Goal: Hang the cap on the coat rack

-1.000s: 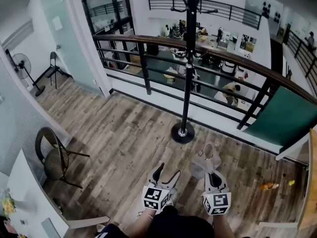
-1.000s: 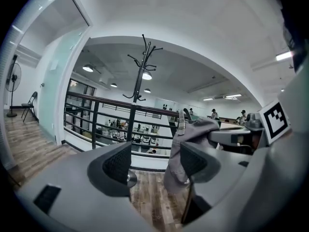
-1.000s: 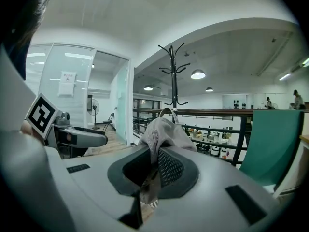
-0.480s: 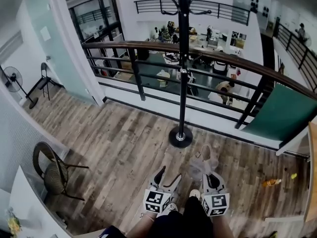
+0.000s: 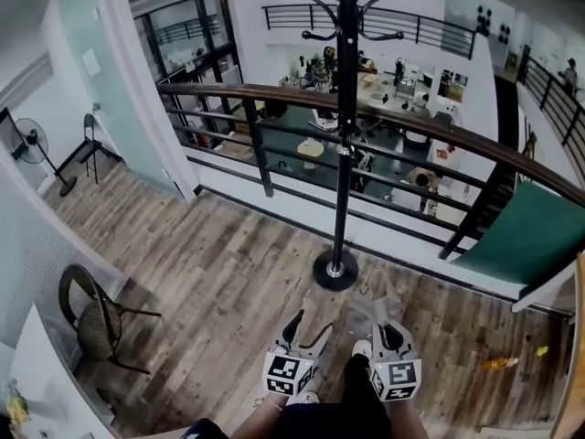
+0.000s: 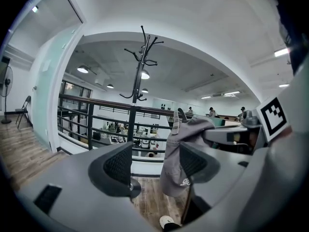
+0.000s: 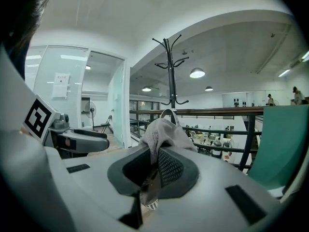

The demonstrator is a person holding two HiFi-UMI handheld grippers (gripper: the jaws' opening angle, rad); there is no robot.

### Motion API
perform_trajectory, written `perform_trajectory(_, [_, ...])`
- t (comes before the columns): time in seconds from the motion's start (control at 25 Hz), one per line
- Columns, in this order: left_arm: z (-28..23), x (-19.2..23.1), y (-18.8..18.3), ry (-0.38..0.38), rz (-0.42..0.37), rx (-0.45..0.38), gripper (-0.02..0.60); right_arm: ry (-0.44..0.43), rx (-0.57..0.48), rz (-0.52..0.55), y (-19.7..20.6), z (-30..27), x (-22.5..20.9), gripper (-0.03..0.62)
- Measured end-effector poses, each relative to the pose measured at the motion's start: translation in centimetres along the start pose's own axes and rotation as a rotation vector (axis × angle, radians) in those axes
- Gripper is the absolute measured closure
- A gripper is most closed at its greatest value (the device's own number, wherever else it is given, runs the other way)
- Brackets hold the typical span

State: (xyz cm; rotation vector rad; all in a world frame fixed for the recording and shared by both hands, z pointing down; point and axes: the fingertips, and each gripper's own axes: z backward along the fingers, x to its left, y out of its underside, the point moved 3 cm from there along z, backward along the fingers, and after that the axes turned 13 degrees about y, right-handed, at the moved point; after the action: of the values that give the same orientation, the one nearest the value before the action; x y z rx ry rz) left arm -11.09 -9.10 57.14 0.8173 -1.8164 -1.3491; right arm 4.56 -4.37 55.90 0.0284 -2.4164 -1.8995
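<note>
The black coat rack [image 5: 345,135] stands on its round base [image 5: 335,270] before the railing, with its hooks [image 5: 352,12] at the top of the head view. My right gripper [image 5: 384,329] is shut on the grey cap [image 5: 370,306], which hangs short of the base. In the right gripper view the cap [image 7: 164,131] bunches between the pads of my right gripper [image 7: 153,170], with the coat rack [image 7: 171,71] ahead. My left gripper [image 5: 309,324] is open and empty beside it. From my left gripper [image 6: 154,164] the cap [image 6: 181,153] hangs to the right and the coat rack [image 6: 140,66] stands ahead.
A dark railing [image 5: 411,122] with a wooden top rail runs behind the rack, over a drop to a lower floor. A green panel [image 5: 526,227] leans at the right. A wicker chair [image 5: 91,305] and a white table edge [image 5: 37,373] are at the left. Small orange items [image 5: 498,362] lie on the floor.
Both grippers sit slightly lower in the head view, and a dark leg with a white shoe now shows between them. The cap stays clamped in the right gripper.
</note>
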Motion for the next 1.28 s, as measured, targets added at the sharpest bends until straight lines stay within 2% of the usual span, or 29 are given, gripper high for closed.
perform_trajectory(0.16, [-3.8, 1.8, -1.9, -0.04, 0.023, -0.006, 0.279, -0.047, -0.004, 0.01, -1.7, -4.6, -2.2, 0.568])
perform_trajectory(0.36, [-9.7, 3.9, -5.0, -0.076, -0.017, -0.035, 0.279, -0.091, -0.028, 0.02, -4.0, -10.9, -6.2, 0.568])
perform_trajectory(0.52, [-13.5, 5.2, -7.2, -0.134, -0.013, -0.061, 0.279, -0.142, -0.039, 0.039, -5.7, -14.5, -8.7, 0.568])
perform_trajectory(0.72, [-18.3, 5.9, -8.7, -0.157, 0.048, -0.088, 0.279, -0.193, -0.067, 0.072, -8.5, -18.7, -11.9, 0.568])
perform_trajectory(0.88, [-20.2, 6.5, -10.3, -0.185, 0.043, -0.097, 0.279, -0.197, -0.086, 0.077, -10.9, -20.8, -13.8, 0.568])
perform_trajectory(1.0, [-20.8, 7.3, -12.5, -0.169, 0.057, -0.144, 0.279, -0.214, -0.123, 0.107, -12.8, -21.8, -14.2, 0.566])
perform_trajectory(1.12, [-21.1, 8.3, -13.9, -0.173, 0.061, -0.145, 0.279, -0.219, -0.146, 0.135, -14.7, -22.4, -14.2, 0.566])
perform_trajectory(1.28, [-21.2, 9.3, -16.4, -0.178, -0.005, -0.12, 0.281, -0.235, -0.19, 0.156, -18.2, -22.6, -13.7, 0.565])
